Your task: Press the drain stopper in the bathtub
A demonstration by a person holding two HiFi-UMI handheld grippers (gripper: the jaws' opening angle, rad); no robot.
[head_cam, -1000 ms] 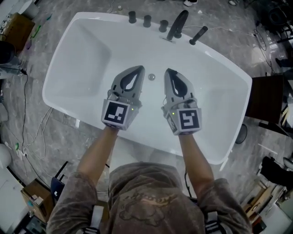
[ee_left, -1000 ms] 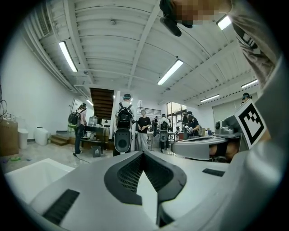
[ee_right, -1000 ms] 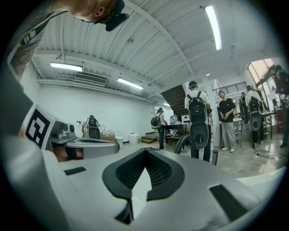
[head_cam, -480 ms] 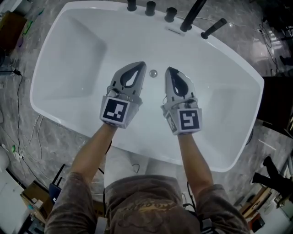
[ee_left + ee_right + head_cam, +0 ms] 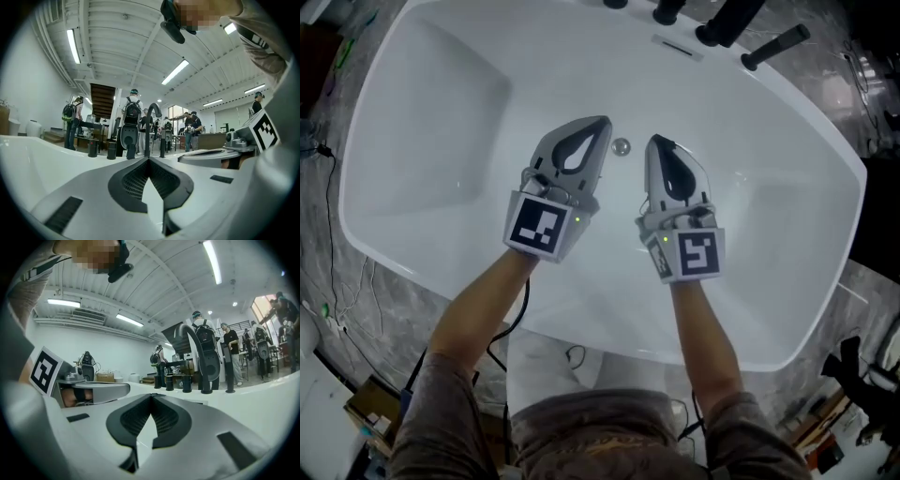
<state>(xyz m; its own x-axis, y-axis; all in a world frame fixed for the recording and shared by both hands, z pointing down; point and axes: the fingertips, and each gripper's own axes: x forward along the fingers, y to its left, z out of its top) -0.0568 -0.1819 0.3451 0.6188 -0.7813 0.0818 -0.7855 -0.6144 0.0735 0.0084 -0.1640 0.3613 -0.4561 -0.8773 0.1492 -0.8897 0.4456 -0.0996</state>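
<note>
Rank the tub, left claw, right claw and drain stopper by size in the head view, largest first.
Tub
Left claw and right claw: look alike, so tied
Drain stopper: smallest, though it lies farther from the camera

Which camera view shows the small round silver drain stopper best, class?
The head view: the drain stopper lies uncovered on the floor of the white bathtub, between the tips of the left gripper and right gripper. Both gripper views look level across the rim and do not show it.
</note>
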